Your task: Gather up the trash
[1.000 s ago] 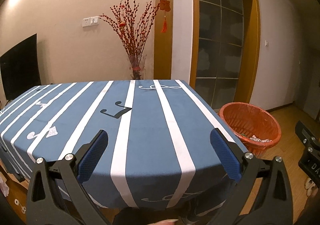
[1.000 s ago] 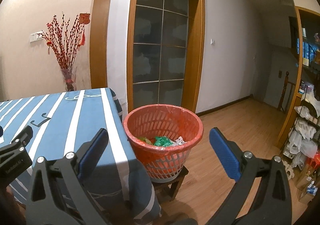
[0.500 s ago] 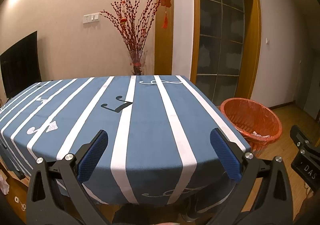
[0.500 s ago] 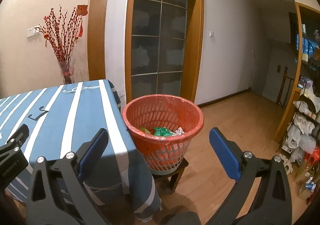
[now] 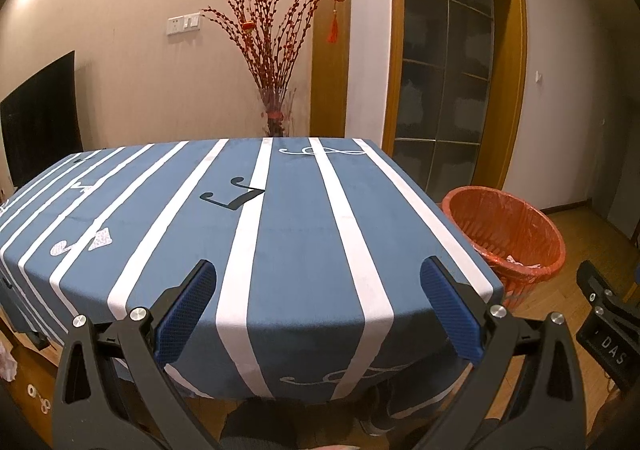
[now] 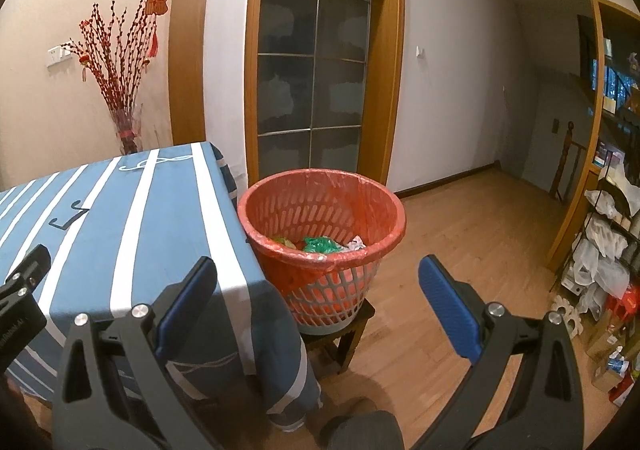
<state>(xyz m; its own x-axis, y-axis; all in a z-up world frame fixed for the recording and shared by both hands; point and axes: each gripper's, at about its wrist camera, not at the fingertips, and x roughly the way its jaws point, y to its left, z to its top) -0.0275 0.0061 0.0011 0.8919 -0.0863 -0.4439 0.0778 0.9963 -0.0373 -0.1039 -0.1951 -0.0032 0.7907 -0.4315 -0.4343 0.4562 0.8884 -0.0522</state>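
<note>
a: left tongs (image 5: 318, 304) status?
b: spread wide, nothing between the blue pads (image 5: 188, 310). they hang over the near edge of the table (image 5: 288, 234), pointed at 12 o'clock along the blue-and-white striped cloth.
a: right tongs (image 6: 318, 304)?
b: also wide apart, empty. aimed past the table's right corner toward the basket.
a: where's the trash?
b: in the red basket (image 6: 384, 206). green wrapper (image 6: 320, 244) plus white and yellowish scraps at the bottom, red liner bag folded over the rim. basket stands on a small dark stool (image 6: 346, 334) on the wood floor, just beside the table corner, at about 12 o'clock in the right view, 3 o'clock in the left view.
a: anything on the table?
b: only printed music notes on the cloth that i can see.
a: background?
b: vase of red branches (image 5: 272, 50) at 12 behind the table, glass door (image 6: 314, 70) behind the basket, cluttered shelf (image 6: 608, 234) at 3 o'clock in the right view.
</note>
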